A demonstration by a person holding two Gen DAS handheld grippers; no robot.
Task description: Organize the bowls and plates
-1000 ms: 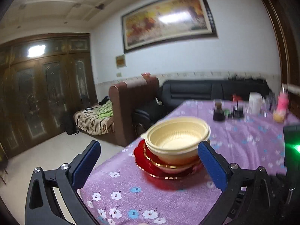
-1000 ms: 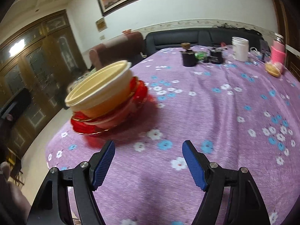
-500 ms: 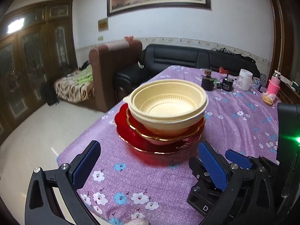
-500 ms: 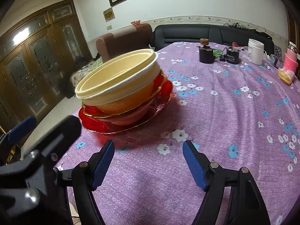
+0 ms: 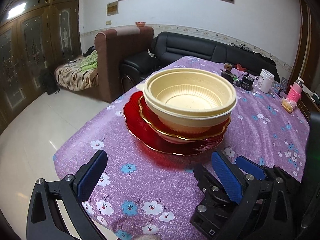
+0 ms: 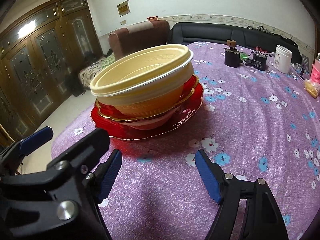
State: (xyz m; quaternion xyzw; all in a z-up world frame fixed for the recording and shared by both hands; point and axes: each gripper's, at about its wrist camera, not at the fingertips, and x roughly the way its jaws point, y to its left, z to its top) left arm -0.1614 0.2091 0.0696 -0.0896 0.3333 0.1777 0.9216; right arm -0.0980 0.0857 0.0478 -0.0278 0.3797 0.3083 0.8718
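Observation:
On the purple flowered tablecloth (image 5: 138, 182) stands one stack: a cream plastic bowl (image 5: 190, 100) (image 6: 144, 76) on top, under it a red bowl with a gold rim (image 5: 154, 126) (image 6: 112, 114), and at the bottom a wide red plate (image 5: 136, 130) (image 6: 190, 114). My left gripper (image 5: 159, 173) is open a short way in front of the stack, with nothing between its fingers. My right gripper (image 6: 159, 175) is open too, just right of the left one and empty. One blue pad of each shows in the other's view.
The table's near-left corner and edge (image 5: 60, 154) drop to a tiled floor. At the far end stand two black jars (image 6: 232, 57), a white tub (image 6: 283, 59) and a pink bottle (image 5: 295, 93). A brown armchair (image 5: 124, 56) and a black sofa (image 5: 200, 48) stand behind.
Both grippers have come closer to the stack and side by side. The left view has tipped down, so the bowl's inside now shows. Both stayed open.

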